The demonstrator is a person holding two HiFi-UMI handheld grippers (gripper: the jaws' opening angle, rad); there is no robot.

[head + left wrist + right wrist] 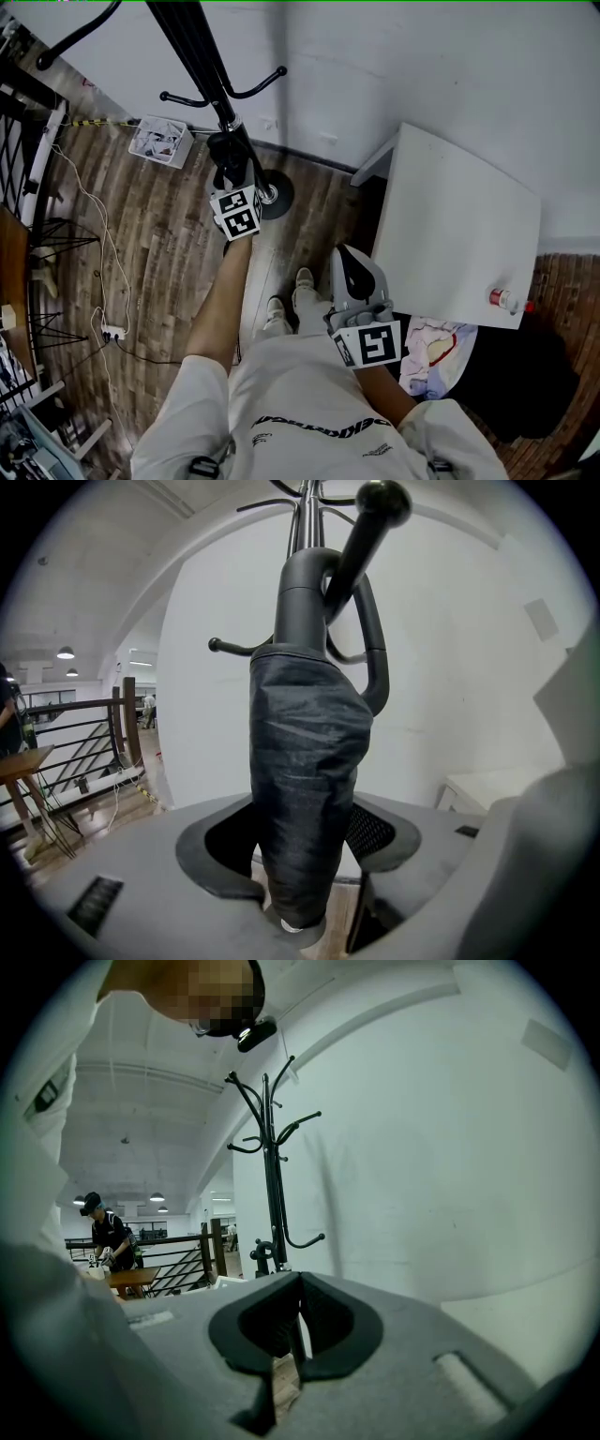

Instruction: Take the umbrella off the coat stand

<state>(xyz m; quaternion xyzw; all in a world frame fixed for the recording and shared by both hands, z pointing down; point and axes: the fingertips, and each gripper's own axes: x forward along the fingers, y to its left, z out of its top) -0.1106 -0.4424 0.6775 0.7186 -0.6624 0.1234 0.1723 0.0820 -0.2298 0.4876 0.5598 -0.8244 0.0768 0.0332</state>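
Observation:
A black coat stand (202, 66) rises from a round base (275, 194) by the white wall. A folded black umbrella (305, 789) in its sleeve hangs from the stand, its curved handle (373, 658) hooked over a knobbed arm (370, 527). My left gripper (305, 892) is at the stand (230, 173), and its jaws are shut on the umbrella's lower body, pads pressing on both sides. My right gripper (354, 281) stays close to my body beside the table. It is shut with nothing in it (298, 1335) and faces the coat stand (272, 1176) from a distance.
A white table (459, 225) stands at the right with a small red-capped bottle (506, 300) on its edge. A small printed box (161, 141) and a power strip with cable (112, 330) lie on the wooden floor at the left. A person (103, 1232) stands by a distant railing.

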